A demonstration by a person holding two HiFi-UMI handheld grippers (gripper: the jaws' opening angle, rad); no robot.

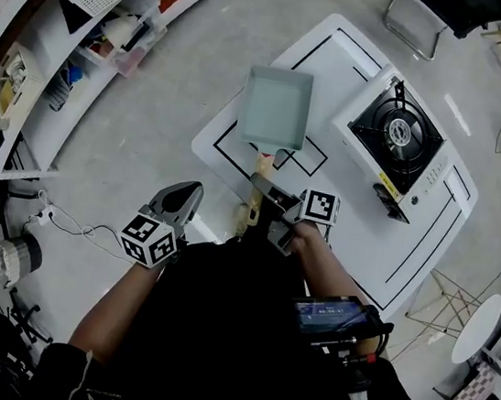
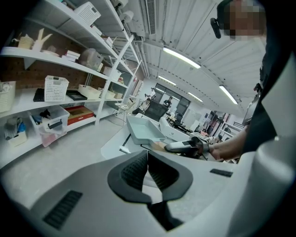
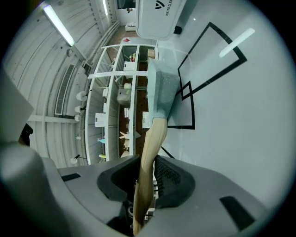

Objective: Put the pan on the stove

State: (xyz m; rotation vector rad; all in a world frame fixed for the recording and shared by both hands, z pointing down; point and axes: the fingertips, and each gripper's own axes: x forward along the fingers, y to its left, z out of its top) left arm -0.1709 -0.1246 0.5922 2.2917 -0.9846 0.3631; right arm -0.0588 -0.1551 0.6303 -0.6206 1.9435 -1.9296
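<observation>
While the pan [image 1: 276, 108] sits on the tabletop [image 1: 346, 240], off the stove [image 1: 396, 130], my right gripper [image 3: 147, 169] clamps its fingers [image 3: 173, 178] on the handle [image 3: 155, 134] — left gripper [image 2: 148, 162] pressed together, empty.

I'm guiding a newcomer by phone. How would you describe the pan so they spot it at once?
Find the white table with black outlines; on its left part, beside the white portable gas stove, is the pale blue-green rectangular pan. It is the only tray-shaped thing there, and its light wooden handle runs between the right gripper's fingers.
</observation>
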